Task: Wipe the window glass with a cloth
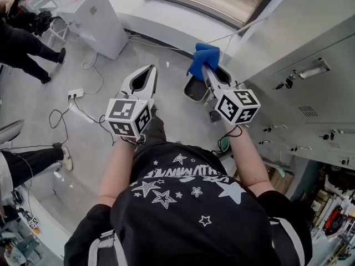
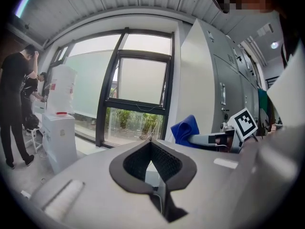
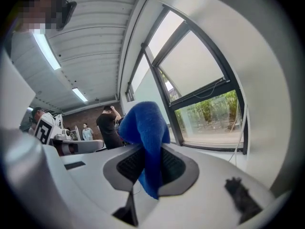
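Right gripper (image 3: 148, 160) clamps the blue cloth (image 3: 143, 123), window glass (image 3: 209, 111) beyond its tips. Left gripper (image 2: 151, 145) seems closed on nothing.

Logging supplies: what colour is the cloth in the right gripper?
Blue cloth; clearest in the right gripper view.

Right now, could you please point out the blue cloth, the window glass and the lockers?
blue cloth (image 3: 143, 123), right gripper view, its bunched top above the jaws.
window glass (image 2: 143, 80), left gripper view, middle of the upper pane.
lockers (image 1: 299, 32), head view, a flat door face.
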Action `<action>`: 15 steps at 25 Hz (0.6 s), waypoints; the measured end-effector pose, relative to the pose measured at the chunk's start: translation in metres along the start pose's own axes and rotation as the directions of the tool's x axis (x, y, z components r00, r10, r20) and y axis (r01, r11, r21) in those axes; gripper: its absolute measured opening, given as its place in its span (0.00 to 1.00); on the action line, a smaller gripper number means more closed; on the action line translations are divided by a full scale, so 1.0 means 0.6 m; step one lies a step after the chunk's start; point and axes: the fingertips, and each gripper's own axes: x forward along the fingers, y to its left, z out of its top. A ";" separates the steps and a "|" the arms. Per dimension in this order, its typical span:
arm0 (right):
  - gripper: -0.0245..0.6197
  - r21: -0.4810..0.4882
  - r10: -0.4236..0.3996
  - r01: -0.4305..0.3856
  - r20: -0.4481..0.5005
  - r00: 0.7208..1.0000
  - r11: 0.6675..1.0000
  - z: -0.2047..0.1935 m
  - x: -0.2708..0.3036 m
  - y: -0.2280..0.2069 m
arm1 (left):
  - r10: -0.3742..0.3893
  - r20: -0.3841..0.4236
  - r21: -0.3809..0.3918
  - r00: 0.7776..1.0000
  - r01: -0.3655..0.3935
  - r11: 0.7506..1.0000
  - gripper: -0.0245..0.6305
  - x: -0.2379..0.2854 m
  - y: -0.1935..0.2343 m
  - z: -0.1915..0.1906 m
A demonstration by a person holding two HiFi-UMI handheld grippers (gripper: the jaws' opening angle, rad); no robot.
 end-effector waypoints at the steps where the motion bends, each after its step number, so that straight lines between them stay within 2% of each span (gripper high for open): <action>1: 0.15 0.000 -0.005 0.005 -0.001 1.000 1.000 0.003 0.016 -0.006 | -0.003 0.002 -0.001 1.000 0.003 1.000 0.05 0.012 0.013 0.004; 15: 0.15 0.010 -0.110 0.111 -0.046 0.993 0.994 0.039 0.276 -0.071 | -0.094 -0.041 -0.047 0.995 0.092 0.995 0.05 0.206 0.237 0.046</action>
